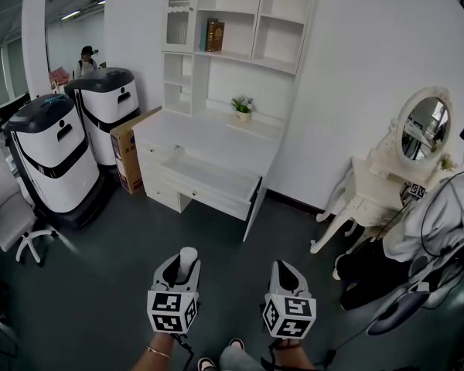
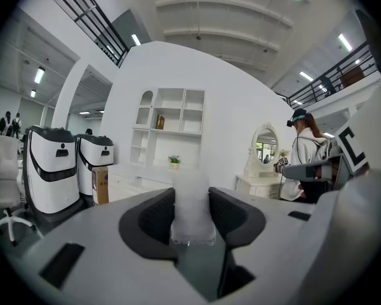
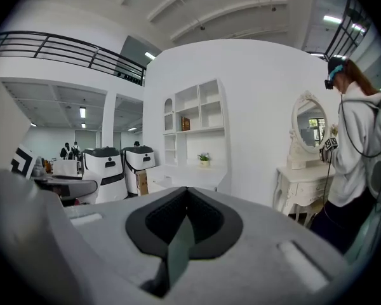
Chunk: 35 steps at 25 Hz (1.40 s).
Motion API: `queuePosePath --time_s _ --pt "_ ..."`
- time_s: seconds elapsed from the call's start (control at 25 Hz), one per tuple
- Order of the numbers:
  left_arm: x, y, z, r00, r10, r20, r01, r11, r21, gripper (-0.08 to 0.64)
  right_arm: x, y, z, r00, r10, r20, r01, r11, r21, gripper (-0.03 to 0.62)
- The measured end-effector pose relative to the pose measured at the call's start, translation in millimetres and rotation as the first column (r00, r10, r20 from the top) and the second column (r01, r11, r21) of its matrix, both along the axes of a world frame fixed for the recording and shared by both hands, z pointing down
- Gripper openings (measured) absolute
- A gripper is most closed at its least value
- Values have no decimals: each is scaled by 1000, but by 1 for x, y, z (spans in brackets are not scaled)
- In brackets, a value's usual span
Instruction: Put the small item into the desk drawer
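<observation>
Left hand-held gripper (image 1: 184, 275), lower centre of the head view: jaws set fairly wide and clamped on the small item (image 2: 192, 205), a pale translucent piece standing upright between the pads. Right hand-held gripper (image 3: 187, 203), just beside it: jaws closed together, nothing between them. Desk (image 1: 216, 137) at frame centre, drawer (image 1: 209, 178) pulled out, well apart from both.

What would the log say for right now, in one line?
left tongs: shut on item | right tongs: shut, empty | drawer: open | desk: far ahead

Head cam down – all share desk (image 1: 216, 141).
</observation>
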<state>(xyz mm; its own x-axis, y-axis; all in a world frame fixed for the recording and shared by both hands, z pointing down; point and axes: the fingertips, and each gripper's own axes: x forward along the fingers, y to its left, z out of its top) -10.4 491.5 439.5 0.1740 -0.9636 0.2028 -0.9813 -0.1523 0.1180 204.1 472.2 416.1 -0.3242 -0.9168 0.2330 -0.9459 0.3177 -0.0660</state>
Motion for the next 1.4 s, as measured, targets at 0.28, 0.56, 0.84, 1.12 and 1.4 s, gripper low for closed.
queuePosePath --time_s 0.28,0.56,0.84,1.12,1.4 --pt "-5 -34 19 999 30 27 -29 999 -31 161 -10 -38 12 1000 -1 -10 1 1000 -7 5" --pt "-29 -105 14 999 11 37 -10 999 -35 161 -32 -120 19 1000 -18 5 18 1000 -24 5" --pt "-50 -187 14 999 -11 36 13 999 -50 161 -48 -206 29 999 -33 12 34 998 -59 5" --pt "-54 -265 12 1000 -11 11 11 998 -60 161 -44 -283 28 1000 -15 27 17 997 -69 5" --pt "-64 -314 12 1000 -25 4 26 998 -54 161 -41 -326 31 1000 -2 18 3 997 -82 5"
